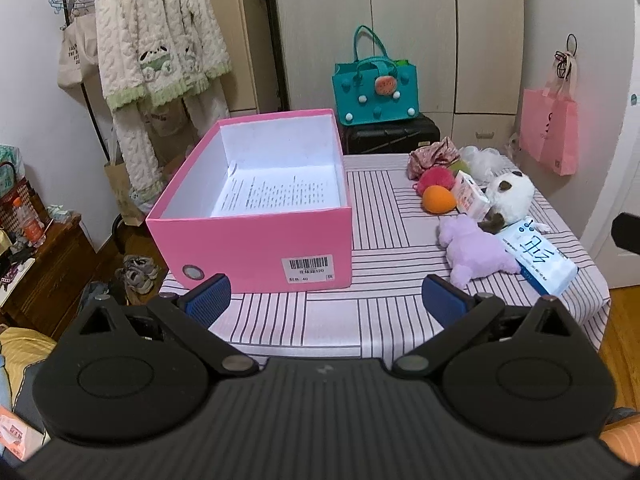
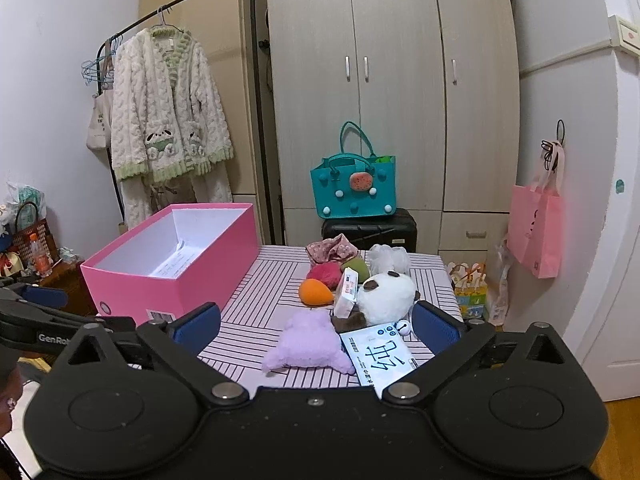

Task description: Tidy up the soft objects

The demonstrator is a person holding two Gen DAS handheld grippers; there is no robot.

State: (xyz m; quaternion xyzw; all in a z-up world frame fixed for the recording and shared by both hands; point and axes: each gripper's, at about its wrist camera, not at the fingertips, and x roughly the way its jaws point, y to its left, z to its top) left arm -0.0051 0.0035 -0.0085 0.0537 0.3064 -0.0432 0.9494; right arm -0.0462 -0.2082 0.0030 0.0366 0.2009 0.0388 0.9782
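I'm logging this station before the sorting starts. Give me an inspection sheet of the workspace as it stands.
Surface: table under a striped cloth, bare stretch in front.
Job's things: open pink box on the left, only a printed sheet inside; purple plush, white plush, orange ball, red pom-pom, white puff and patterned cloth heaped on the right.
Clutter: tissue pack and small carton among the toys.
Grippers: left gripper open, empty; right gripper open, empty, facing the purple plush.
Cables: nothing seen.
Surroundings: wardrobe, teal bag on a black case, hanging robe, pink bag.
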